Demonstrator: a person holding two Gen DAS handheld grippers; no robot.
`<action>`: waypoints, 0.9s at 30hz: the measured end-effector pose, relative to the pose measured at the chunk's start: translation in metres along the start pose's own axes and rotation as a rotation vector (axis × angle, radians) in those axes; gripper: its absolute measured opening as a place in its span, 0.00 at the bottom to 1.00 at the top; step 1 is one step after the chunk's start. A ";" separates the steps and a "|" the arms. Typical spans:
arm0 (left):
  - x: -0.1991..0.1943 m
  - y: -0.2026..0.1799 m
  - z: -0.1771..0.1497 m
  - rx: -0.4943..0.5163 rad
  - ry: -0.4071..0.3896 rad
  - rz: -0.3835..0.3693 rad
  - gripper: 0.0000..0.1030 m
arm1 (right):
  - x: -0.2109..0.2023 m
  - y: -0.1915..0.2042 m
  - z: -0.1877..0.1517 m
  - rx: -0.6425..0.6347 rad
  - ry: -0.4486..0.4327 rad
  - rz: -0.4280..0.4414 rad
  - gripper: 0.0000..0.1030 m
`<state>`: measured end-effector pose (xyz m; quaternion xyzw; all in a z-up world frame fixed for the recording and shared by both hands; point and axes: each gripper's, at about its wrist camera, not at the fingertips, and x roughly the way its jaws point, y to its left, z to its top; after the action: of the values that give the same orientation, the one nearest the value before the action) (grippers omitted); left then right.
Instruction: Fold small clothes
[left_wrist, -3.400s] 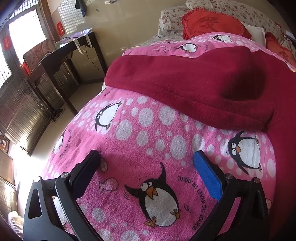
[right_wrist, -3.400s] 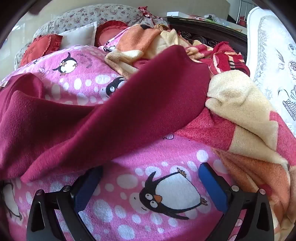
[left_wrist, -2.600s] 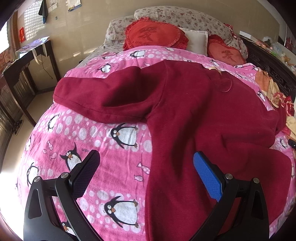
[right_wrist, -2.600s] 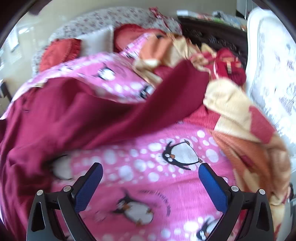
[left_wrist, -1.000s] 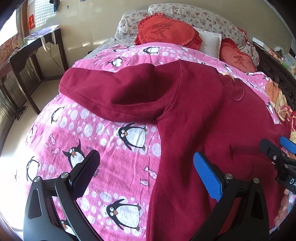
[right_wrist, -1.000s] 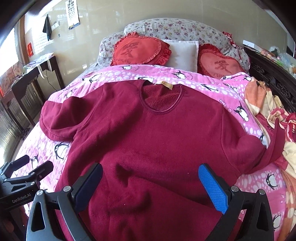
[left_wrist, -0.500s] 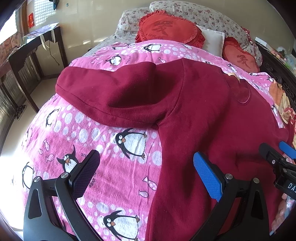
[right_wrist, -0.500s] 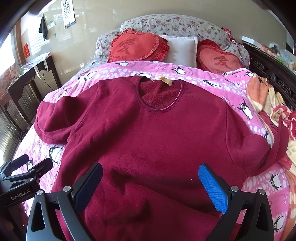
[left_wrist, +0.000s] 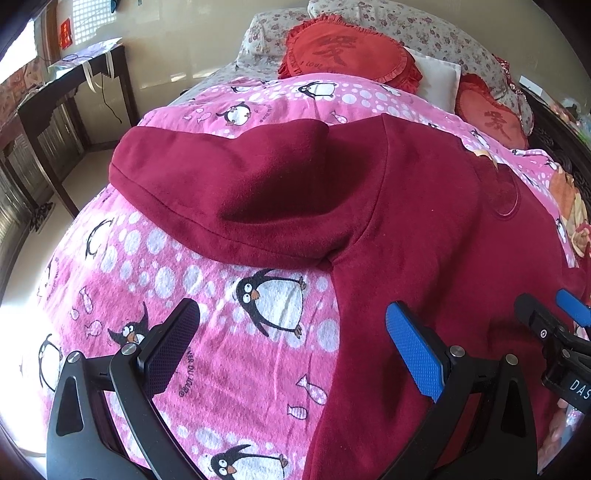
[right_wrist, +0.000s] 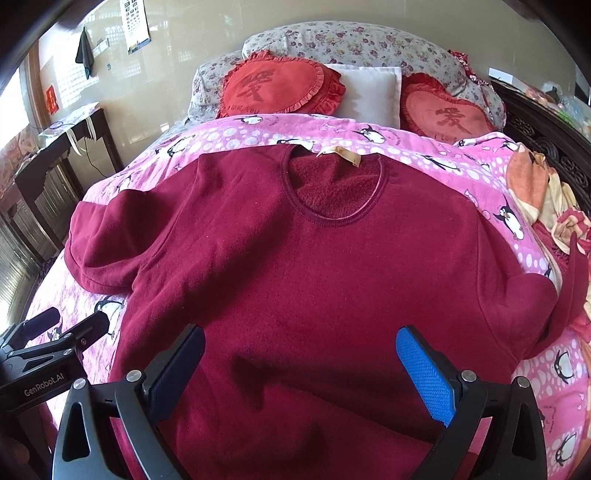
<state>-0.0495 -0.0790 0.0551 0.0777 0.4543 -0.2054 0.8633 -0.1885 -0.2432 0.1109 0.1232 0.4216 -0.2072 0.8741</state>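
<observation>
Right now my left claw, jaws wide and empty, sits nearest the maroon sweater's sleeve stretching toward the bed's left edge, while my right claw, equally wide, hovers over the hem.

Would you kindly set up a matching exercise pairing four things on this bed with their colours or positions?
Things:
1. sweater
2. blanket
3. white pillow
4. neck label

Descriptions:
A. pink with penguins and white dots
B. tan, at the back of the collar
C. dark red, spread flat front up
D. between two red heart cushions

Pairs: 1-C, 2-A, 3-D, 4-B

Both the left gripper and right gripper hang open above the bed.
</observation>
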 end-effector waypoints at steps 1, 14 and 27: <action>0.001 0.000 0.000 -0.001 0.001 0.000 0.99 | 0.001 0.000 0.001 0.002 0.001 0.000 1.00; 0.012 0.012 0.006 -0.020 0.019 0.010 0.99 | 0.017 0.003 0.002 0.005 0.035 0.006 1.00; 0.020 0.036 0.013 -0.051 0.034 0.016 0.99 | 0.026 0.017 0.008 -0.012 0.041 0.017 1.00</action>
<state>-0.0141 -0.0565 0.0444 0.0629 0.4732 -0.1853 0.8589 -0.1605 -0.2385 0.0957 0.1260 0.4396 -0.1947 0.8677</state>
